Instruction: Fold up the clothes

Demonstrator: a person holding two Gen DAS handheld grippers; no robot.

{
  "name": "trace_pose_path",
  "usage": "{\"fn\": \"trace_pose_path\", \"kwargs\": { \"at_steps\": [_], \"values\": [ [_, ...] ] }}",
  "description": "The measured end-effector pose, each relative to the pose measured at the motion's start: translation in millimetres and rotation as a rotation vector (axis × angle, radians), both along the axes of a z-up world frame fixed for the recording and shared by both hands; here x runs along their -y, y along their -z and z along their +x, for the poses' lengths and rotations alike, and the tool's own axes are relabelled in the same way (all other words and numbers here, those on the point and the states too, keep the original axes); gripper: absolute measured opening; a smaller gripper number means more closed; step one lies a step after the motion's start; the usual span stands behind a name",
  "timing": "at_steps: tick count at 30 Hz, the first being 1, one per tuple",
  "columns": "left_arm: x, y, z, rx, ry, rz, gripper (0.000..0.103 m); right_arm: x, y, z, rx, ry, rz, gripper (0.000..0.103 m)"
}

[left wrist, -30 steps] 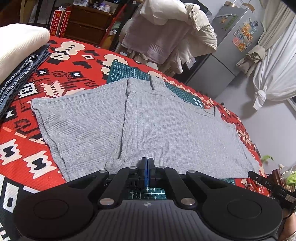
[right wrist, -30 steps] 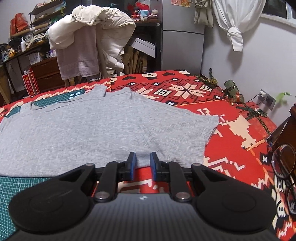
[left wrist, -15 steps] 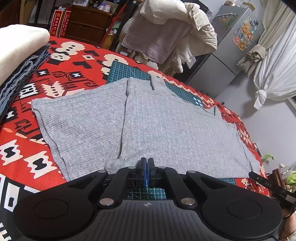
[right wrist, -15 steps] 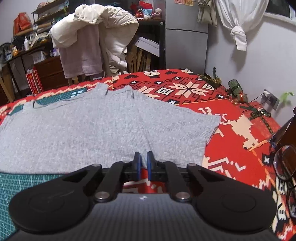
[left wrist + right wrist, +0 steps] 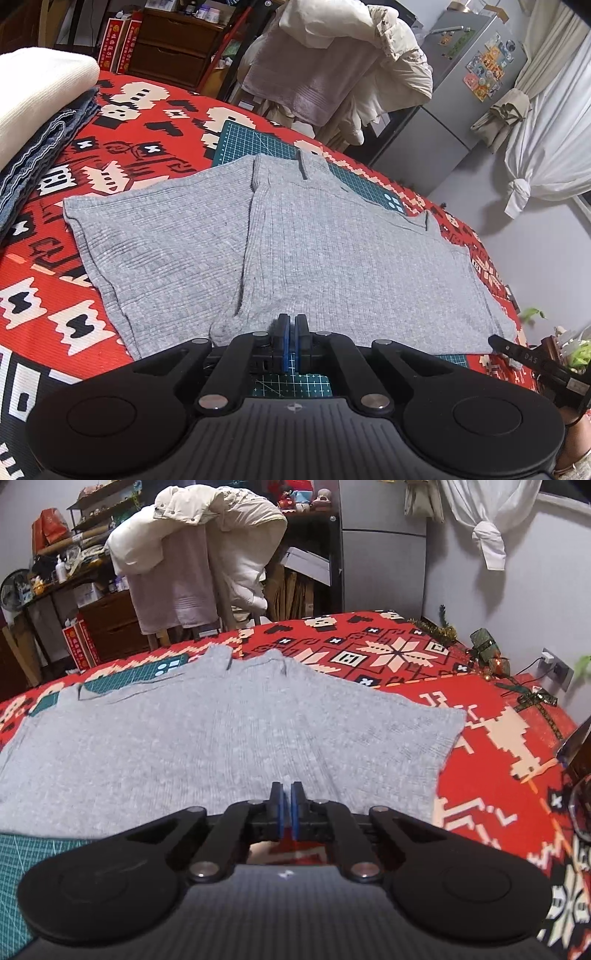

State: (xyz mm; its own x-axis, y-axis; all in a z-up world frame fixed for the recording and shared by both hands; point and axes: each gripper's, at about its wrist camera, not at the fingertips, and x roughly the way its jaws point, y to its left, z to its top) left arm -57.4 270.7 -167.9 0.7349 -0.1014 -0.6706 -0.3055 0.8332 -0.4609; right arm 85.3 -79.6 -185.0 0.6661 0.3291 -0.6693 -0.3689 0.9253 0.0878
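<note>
Right gripper (image 5: 287, 794): jaws stand clearly apart 1.0 s ago, narrower at 0.5 s, now nearly together with only a thin slit between the blue pads (image 5: 281, 806). They sit at the near hem of the grey ribbed garment (image 5: 229, 746); whether cloth lies between them cannot be told. The right wrist view shifts slightly: the hem lies nearer the fingertips than before. In the left wrist view, the garment's far right edge (image 5: 495, 314) pulls in a little.

red patterned blanket (image 5: 155, 122) spread as base | green cutting mat (image 5: 258, 142) laid on blanket | denim and white stack (image 5: 33, 110) at blanket's left edge | fridge (image 5: 461, 107) stood beyond blanket | knotted curtain (image 5: 484, 535) hung behind blanket
</note>
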Motion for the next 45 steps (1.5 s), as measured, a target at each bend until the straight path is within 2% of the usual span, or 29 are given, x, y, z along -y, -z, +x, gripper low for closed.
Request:
{"fn": "trace_pose_path", "kwargs": {
  "at_steps": [5, 6, 8, 13, 17, 25, 29, 33, 40, 42, 43, 45],
  "values": [
    [0, 0, 0, 0.001, 0.001, -0.003, 0.001, 15, -9, 6, 0.029, 0.018, -0.014, 0.006],
    [0, 0, -1, 0.001, 0.000, -0.003, 0.001, 19, -11, 9, 0.034, 0.024, -0.014, 0.011],
    [0, 0, 0, 0.001, -0.001, -0.002, 0.001, 21, -12, 18, 0.034, 0.012, -0.018, 0.014],
    [-1, 0, 0, -0.001, 0.001, -0.001, 0.001, 13, -7, 31, 0.034, -0.034, -0.051, 0.013],
    [-1, 0, 0, -0.002, 0.002, 0.003, 0.001, 3, -2, 36, 0.033, -0.076, -0.081, 0.004],
    [-3, 0, 1, -0.002, 0.002, 0.001, 0.001, 6, 2, 39, 0.047, -0.040, -0.086, 0.005],
    [-3, 0, 0, -0.003, 0.003, 0.003, 0.001, 11, -9, 38, 0.049, -0.018, -0.041, 0.012],
    [-3, 0, 1, -0.003, 0.005, 0.001, 0.001, 9, -25, 42, 0.073, -0.040, -0.016, 0.012],
    [-4, 0, 1, -0.002, 0.003, -0.006, 0.001, -19, -15, 79, -0.003, -0.119, -0.045, 0.013],
    [-4, 0, 1, -0.001, 0.004, -0.007, 0.001, -23, -8, 85, -0.022, -0.118, -0.055, 0.011],
    [-5, 0, 1, -0.001, 0.005, -0.008, 0.001, -24, -6, 85, -0.022, -0.115, -0.056, 0.003],
    [-5, 1, 1, 0.001, 0.006, -0.009, 0.001, -24, -5, 85, -0.005, -0.105, -0.060, 0.002]
  ]
}}
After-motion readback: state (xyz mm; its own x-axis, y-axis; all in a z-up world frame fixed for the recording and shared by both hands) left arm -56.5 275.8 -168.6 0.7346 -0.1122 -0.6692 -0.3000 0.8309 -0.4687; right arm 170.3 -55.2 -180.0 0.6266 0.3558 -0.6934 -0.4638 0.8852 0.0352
